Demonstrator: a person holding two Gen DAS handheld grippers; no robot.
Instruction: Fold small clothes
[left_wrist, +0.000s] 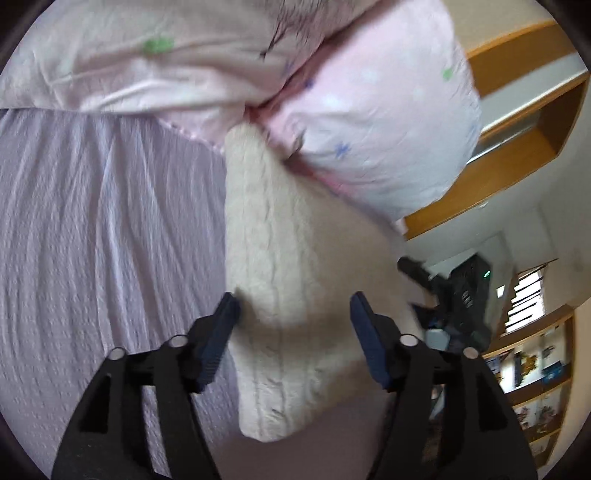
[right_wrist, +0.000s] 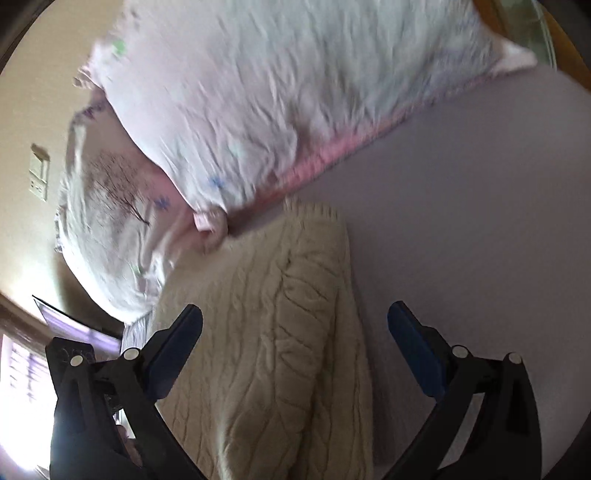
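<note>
A cream cable-knit garment (left_wrist: 280, 266) lies on the lilac bed sheet (left_wrist: 92, 240), its far end against the pillows. My left gripper (left_wrist: 293, 308) is open, its blue-padded fingers on either side of the garment's near part, just above it. In the right wrist view the same knit garment (right_wrist: 280, 332) lies folded lengthwise on the sheet (right_wrist: 480, 192). My right gripper (right_wrist: 295, 321) is open wide and empty over the garment. The right gripper also shows in the left wrist view (left_wrist: 454, 295) as a dark shape beyond the garment's right edge.
Two pink pillows with star prints (left_wrist: 369, 122) (right_wrist: 277, 92) lie at the head of the bed, touching the garment's far end. Wooden shelves (left_wrist: 535, 92) and a bookcase (left_wrist: 532, 387) stand beyond the bed. A wall switch panel (right_wrist: 38, 173) and a window (right_wrist: 22, 369) are at the left.
</note>
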